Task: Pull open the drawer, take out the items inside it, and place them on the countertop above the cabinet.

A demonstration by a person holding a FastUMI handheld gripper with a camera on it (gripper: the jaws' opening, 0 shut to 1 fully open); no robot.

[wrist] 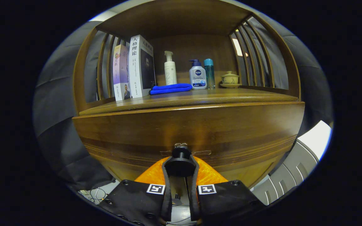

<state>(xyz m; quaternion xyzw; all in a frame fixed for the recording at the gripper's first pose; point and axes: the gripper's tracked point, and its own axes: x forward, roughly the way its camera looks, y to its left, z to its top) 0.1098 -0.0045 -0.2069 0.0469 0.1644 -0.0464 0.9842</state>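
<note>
Books (134, 69) stand upright at the left end of the counter (200, 95), hard by the slatted side rail. Beside them lies a folded blue cloth (170, 88), and behind it a white pump bottle (170, 68). Next come a second pump bottle with a blue head (197, 75) and a slim teal bottle (209, 72) touching it, then a small lidded cup on a saucer (230, 78) near the right slats. The front strip of the counter, ahead of these things, is bare wood. Below its edge the drawer (187, 131) front sits flush with the cabinet, closed. The gripper (181, 165) has its jaws pressed in on the dark drawer knob (181, 154) from both sides, just under the middle of the drawer front. Grey cloth hangs on either side of the cabinet, and some cables lie on the floor down to the left.
</note>
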